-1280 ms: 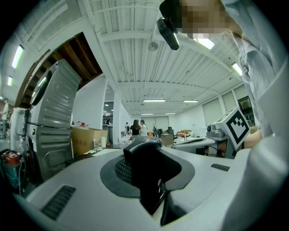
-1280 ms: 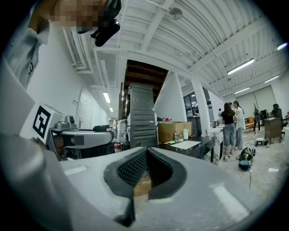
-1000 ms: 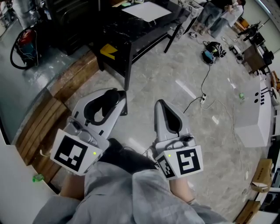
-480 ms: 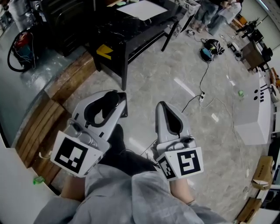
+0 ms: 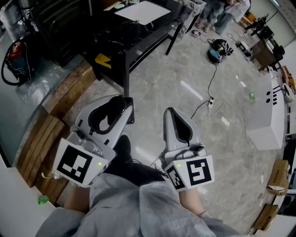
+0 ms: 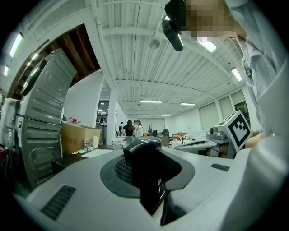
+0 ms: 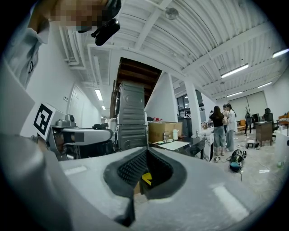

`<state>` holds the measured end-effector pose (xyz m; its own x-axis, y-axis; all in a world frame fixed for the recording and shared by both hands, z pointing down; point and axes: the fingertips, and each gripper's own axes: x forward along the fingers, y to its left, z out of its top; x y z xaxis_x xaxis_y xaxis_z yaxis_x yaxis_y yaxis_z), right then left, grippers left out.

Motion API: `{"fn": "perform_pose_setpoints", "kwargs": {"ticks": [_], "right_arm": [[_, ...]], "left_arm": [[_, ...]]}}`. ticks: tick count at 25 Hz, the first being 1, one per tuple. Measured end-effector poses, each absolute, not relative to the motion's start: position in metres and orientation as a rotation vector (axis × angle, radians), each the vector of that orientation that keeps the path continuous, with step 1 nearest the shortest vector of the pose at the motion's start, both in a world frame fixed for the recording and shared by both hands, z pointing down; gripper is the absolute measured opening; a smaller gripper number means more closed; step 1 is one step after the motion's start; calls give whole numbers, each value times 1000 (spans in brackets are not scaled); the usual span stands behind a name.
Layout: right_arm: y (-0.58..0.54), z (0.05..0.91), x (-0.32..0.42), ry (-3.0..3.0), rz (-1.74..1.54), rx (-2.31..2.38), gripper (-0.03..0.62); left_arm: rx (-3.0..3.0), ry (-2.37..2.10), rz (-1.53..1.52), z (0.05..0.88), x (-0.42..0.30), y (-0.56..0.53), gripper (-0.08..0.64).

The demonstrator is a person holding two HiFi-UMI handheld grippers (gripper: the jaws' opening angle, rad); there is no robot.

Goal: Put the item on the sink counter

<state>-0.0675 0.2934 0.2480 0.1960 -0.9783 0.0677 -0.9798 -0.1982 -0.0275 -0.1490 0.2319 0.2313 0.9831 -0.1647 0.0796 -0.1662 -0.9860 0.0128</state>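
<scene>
Left hand-held gripper (image 5: 123,99) level, gripping black item (image 5: 112,110); right hand-held gripper (image 5: 169,109) alongside — closed.

Bright, even light from ceiling tubes (image 6: 151,101), floor (image 5: 192,90) glare, strong fisheye curvature, dark corners.

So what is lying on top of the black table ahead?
A white rectangular sheet lies on the black table, a small pale-green item beside it. Anything under the sheet is hidden.

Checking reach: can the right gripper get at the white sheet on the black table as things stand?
Probably not: the right gripper is held close to the person, and the white sheet lies far ahead on the black table. Only floor lies between.
</scene>
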Motion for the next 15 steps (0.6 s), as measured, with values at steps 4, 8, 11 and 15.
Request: {"fn": "perform_pose_setpoints", "kwargs": {"ticks": [4, 8, 11, 15], "right_arm": [[266, 246, -47, -1961, 104, 2421, -3], [236, 243, -30, -1950, 109, 2425, -3], [215, 239, -16, -1941, 105, 2431, -3], [189, 235, 4, -1921, 103, 2442, -3]], "left_arm": [[3118, -241, 130, 231, -128, 205, 95], [3115, -229, 132, 229, -110, 174, 96], [3116, -224, 136, 226, -95, 151, 95], [3116, -204, 139, 225, -74, 123, 96]]}}
